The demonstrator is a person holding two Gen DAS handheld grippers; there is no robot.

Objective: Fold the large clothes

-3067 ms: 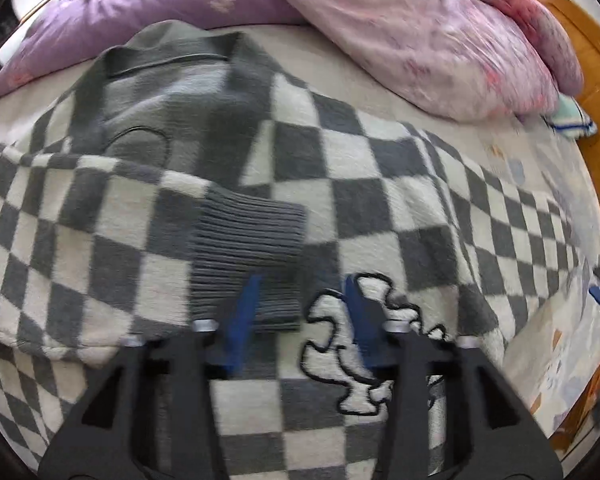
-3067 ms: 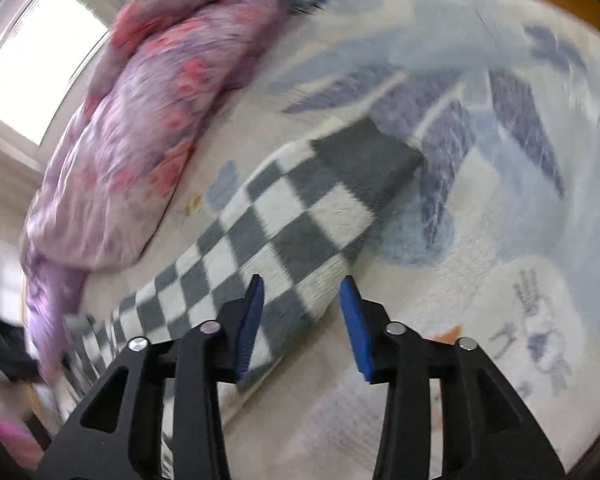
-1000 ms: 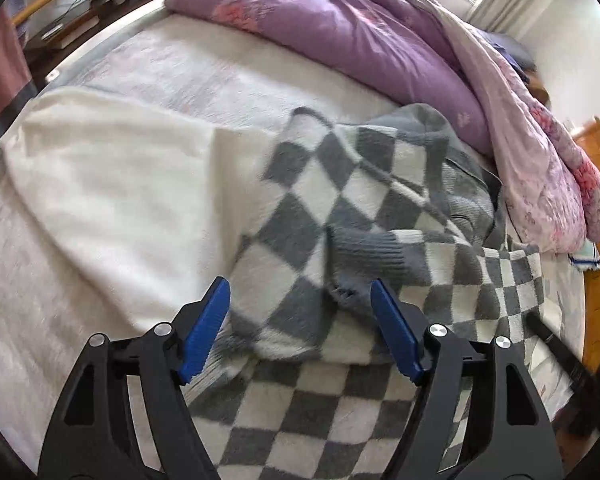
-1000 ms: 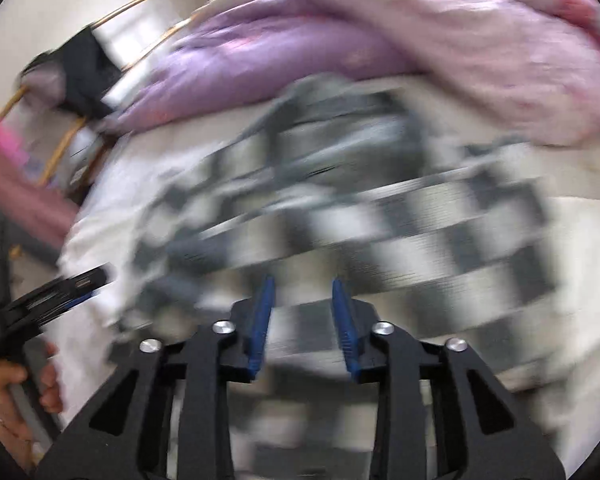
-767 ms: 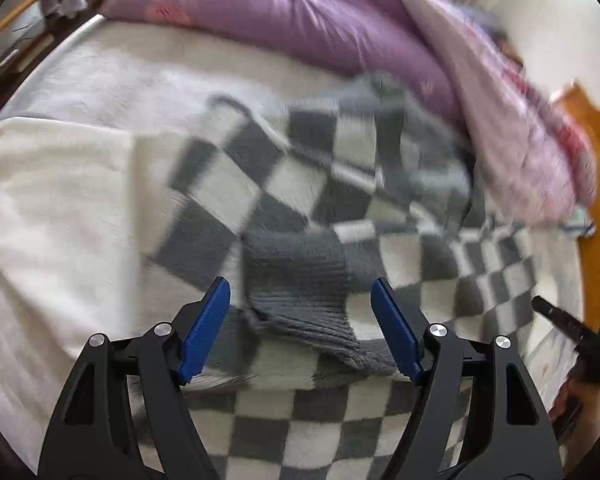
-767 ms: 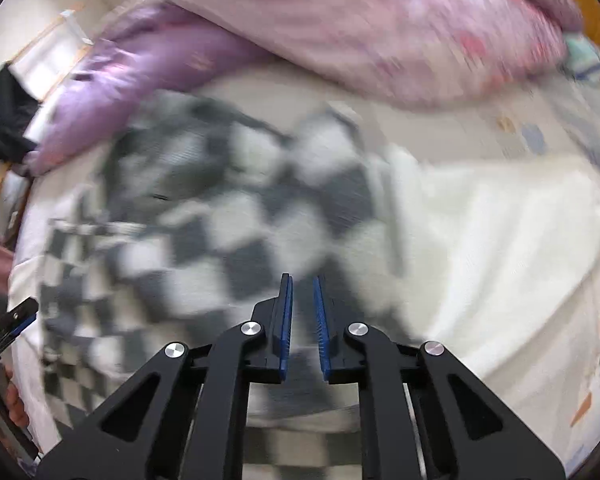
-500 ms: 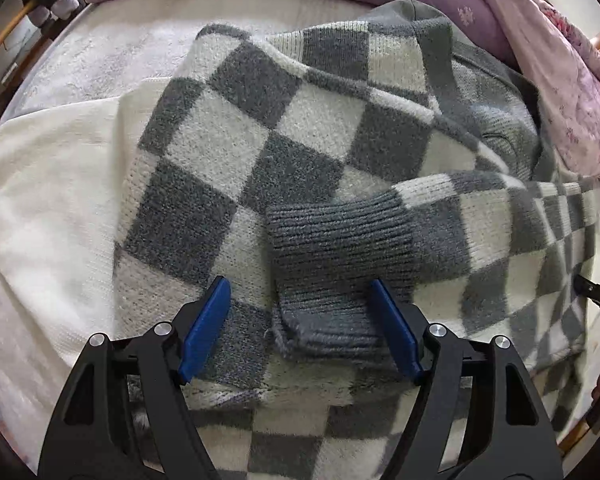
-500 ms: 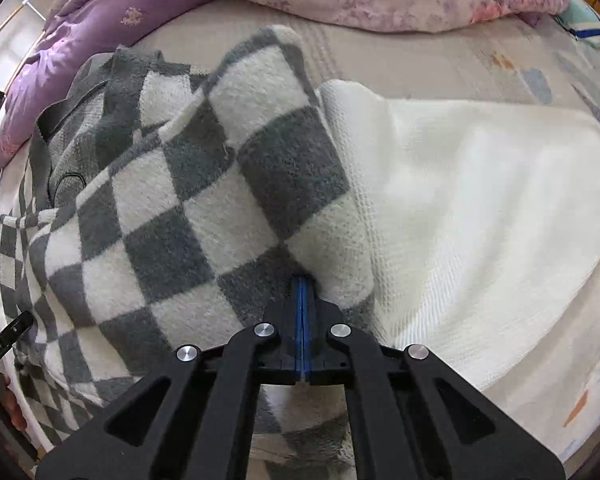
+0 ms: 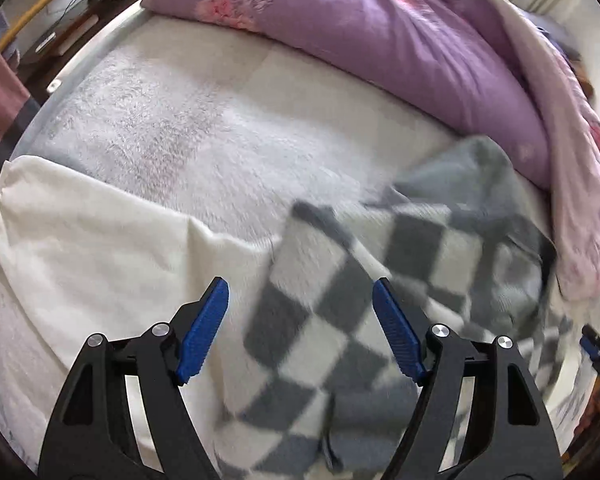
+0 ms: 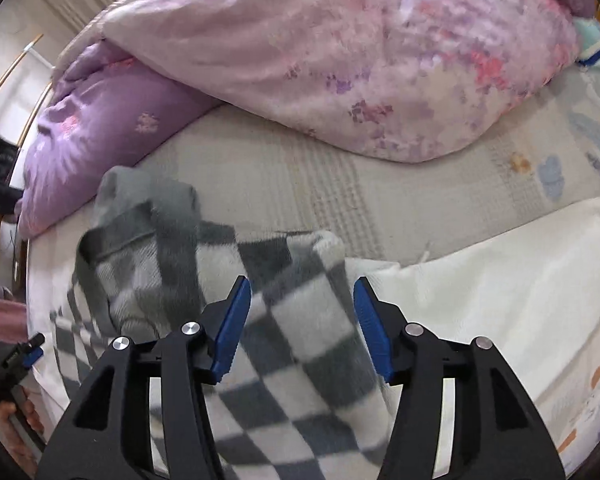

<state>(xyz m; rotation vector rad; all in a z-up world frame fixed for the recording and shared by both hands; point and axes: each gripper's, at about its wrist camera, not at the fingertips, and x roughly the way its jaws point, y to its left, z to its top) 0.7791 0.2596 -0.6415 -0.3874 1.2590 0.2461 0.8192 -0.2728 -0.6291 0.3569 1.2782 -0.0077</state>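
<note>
Left gripper is spread wide above the bed, nothing pinched, with the checkered sweater lying partly folded on the white sheet. Right gripper hovers over that sweater's edge, jaws opening, pads off the knit.

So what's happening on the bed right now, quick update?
Left gripper open, empty. Right gripper opening, nothing pinched. Checkered sweater lies partly folded on white sheet. Purple quilt bunched behind, not blocking.
</note>
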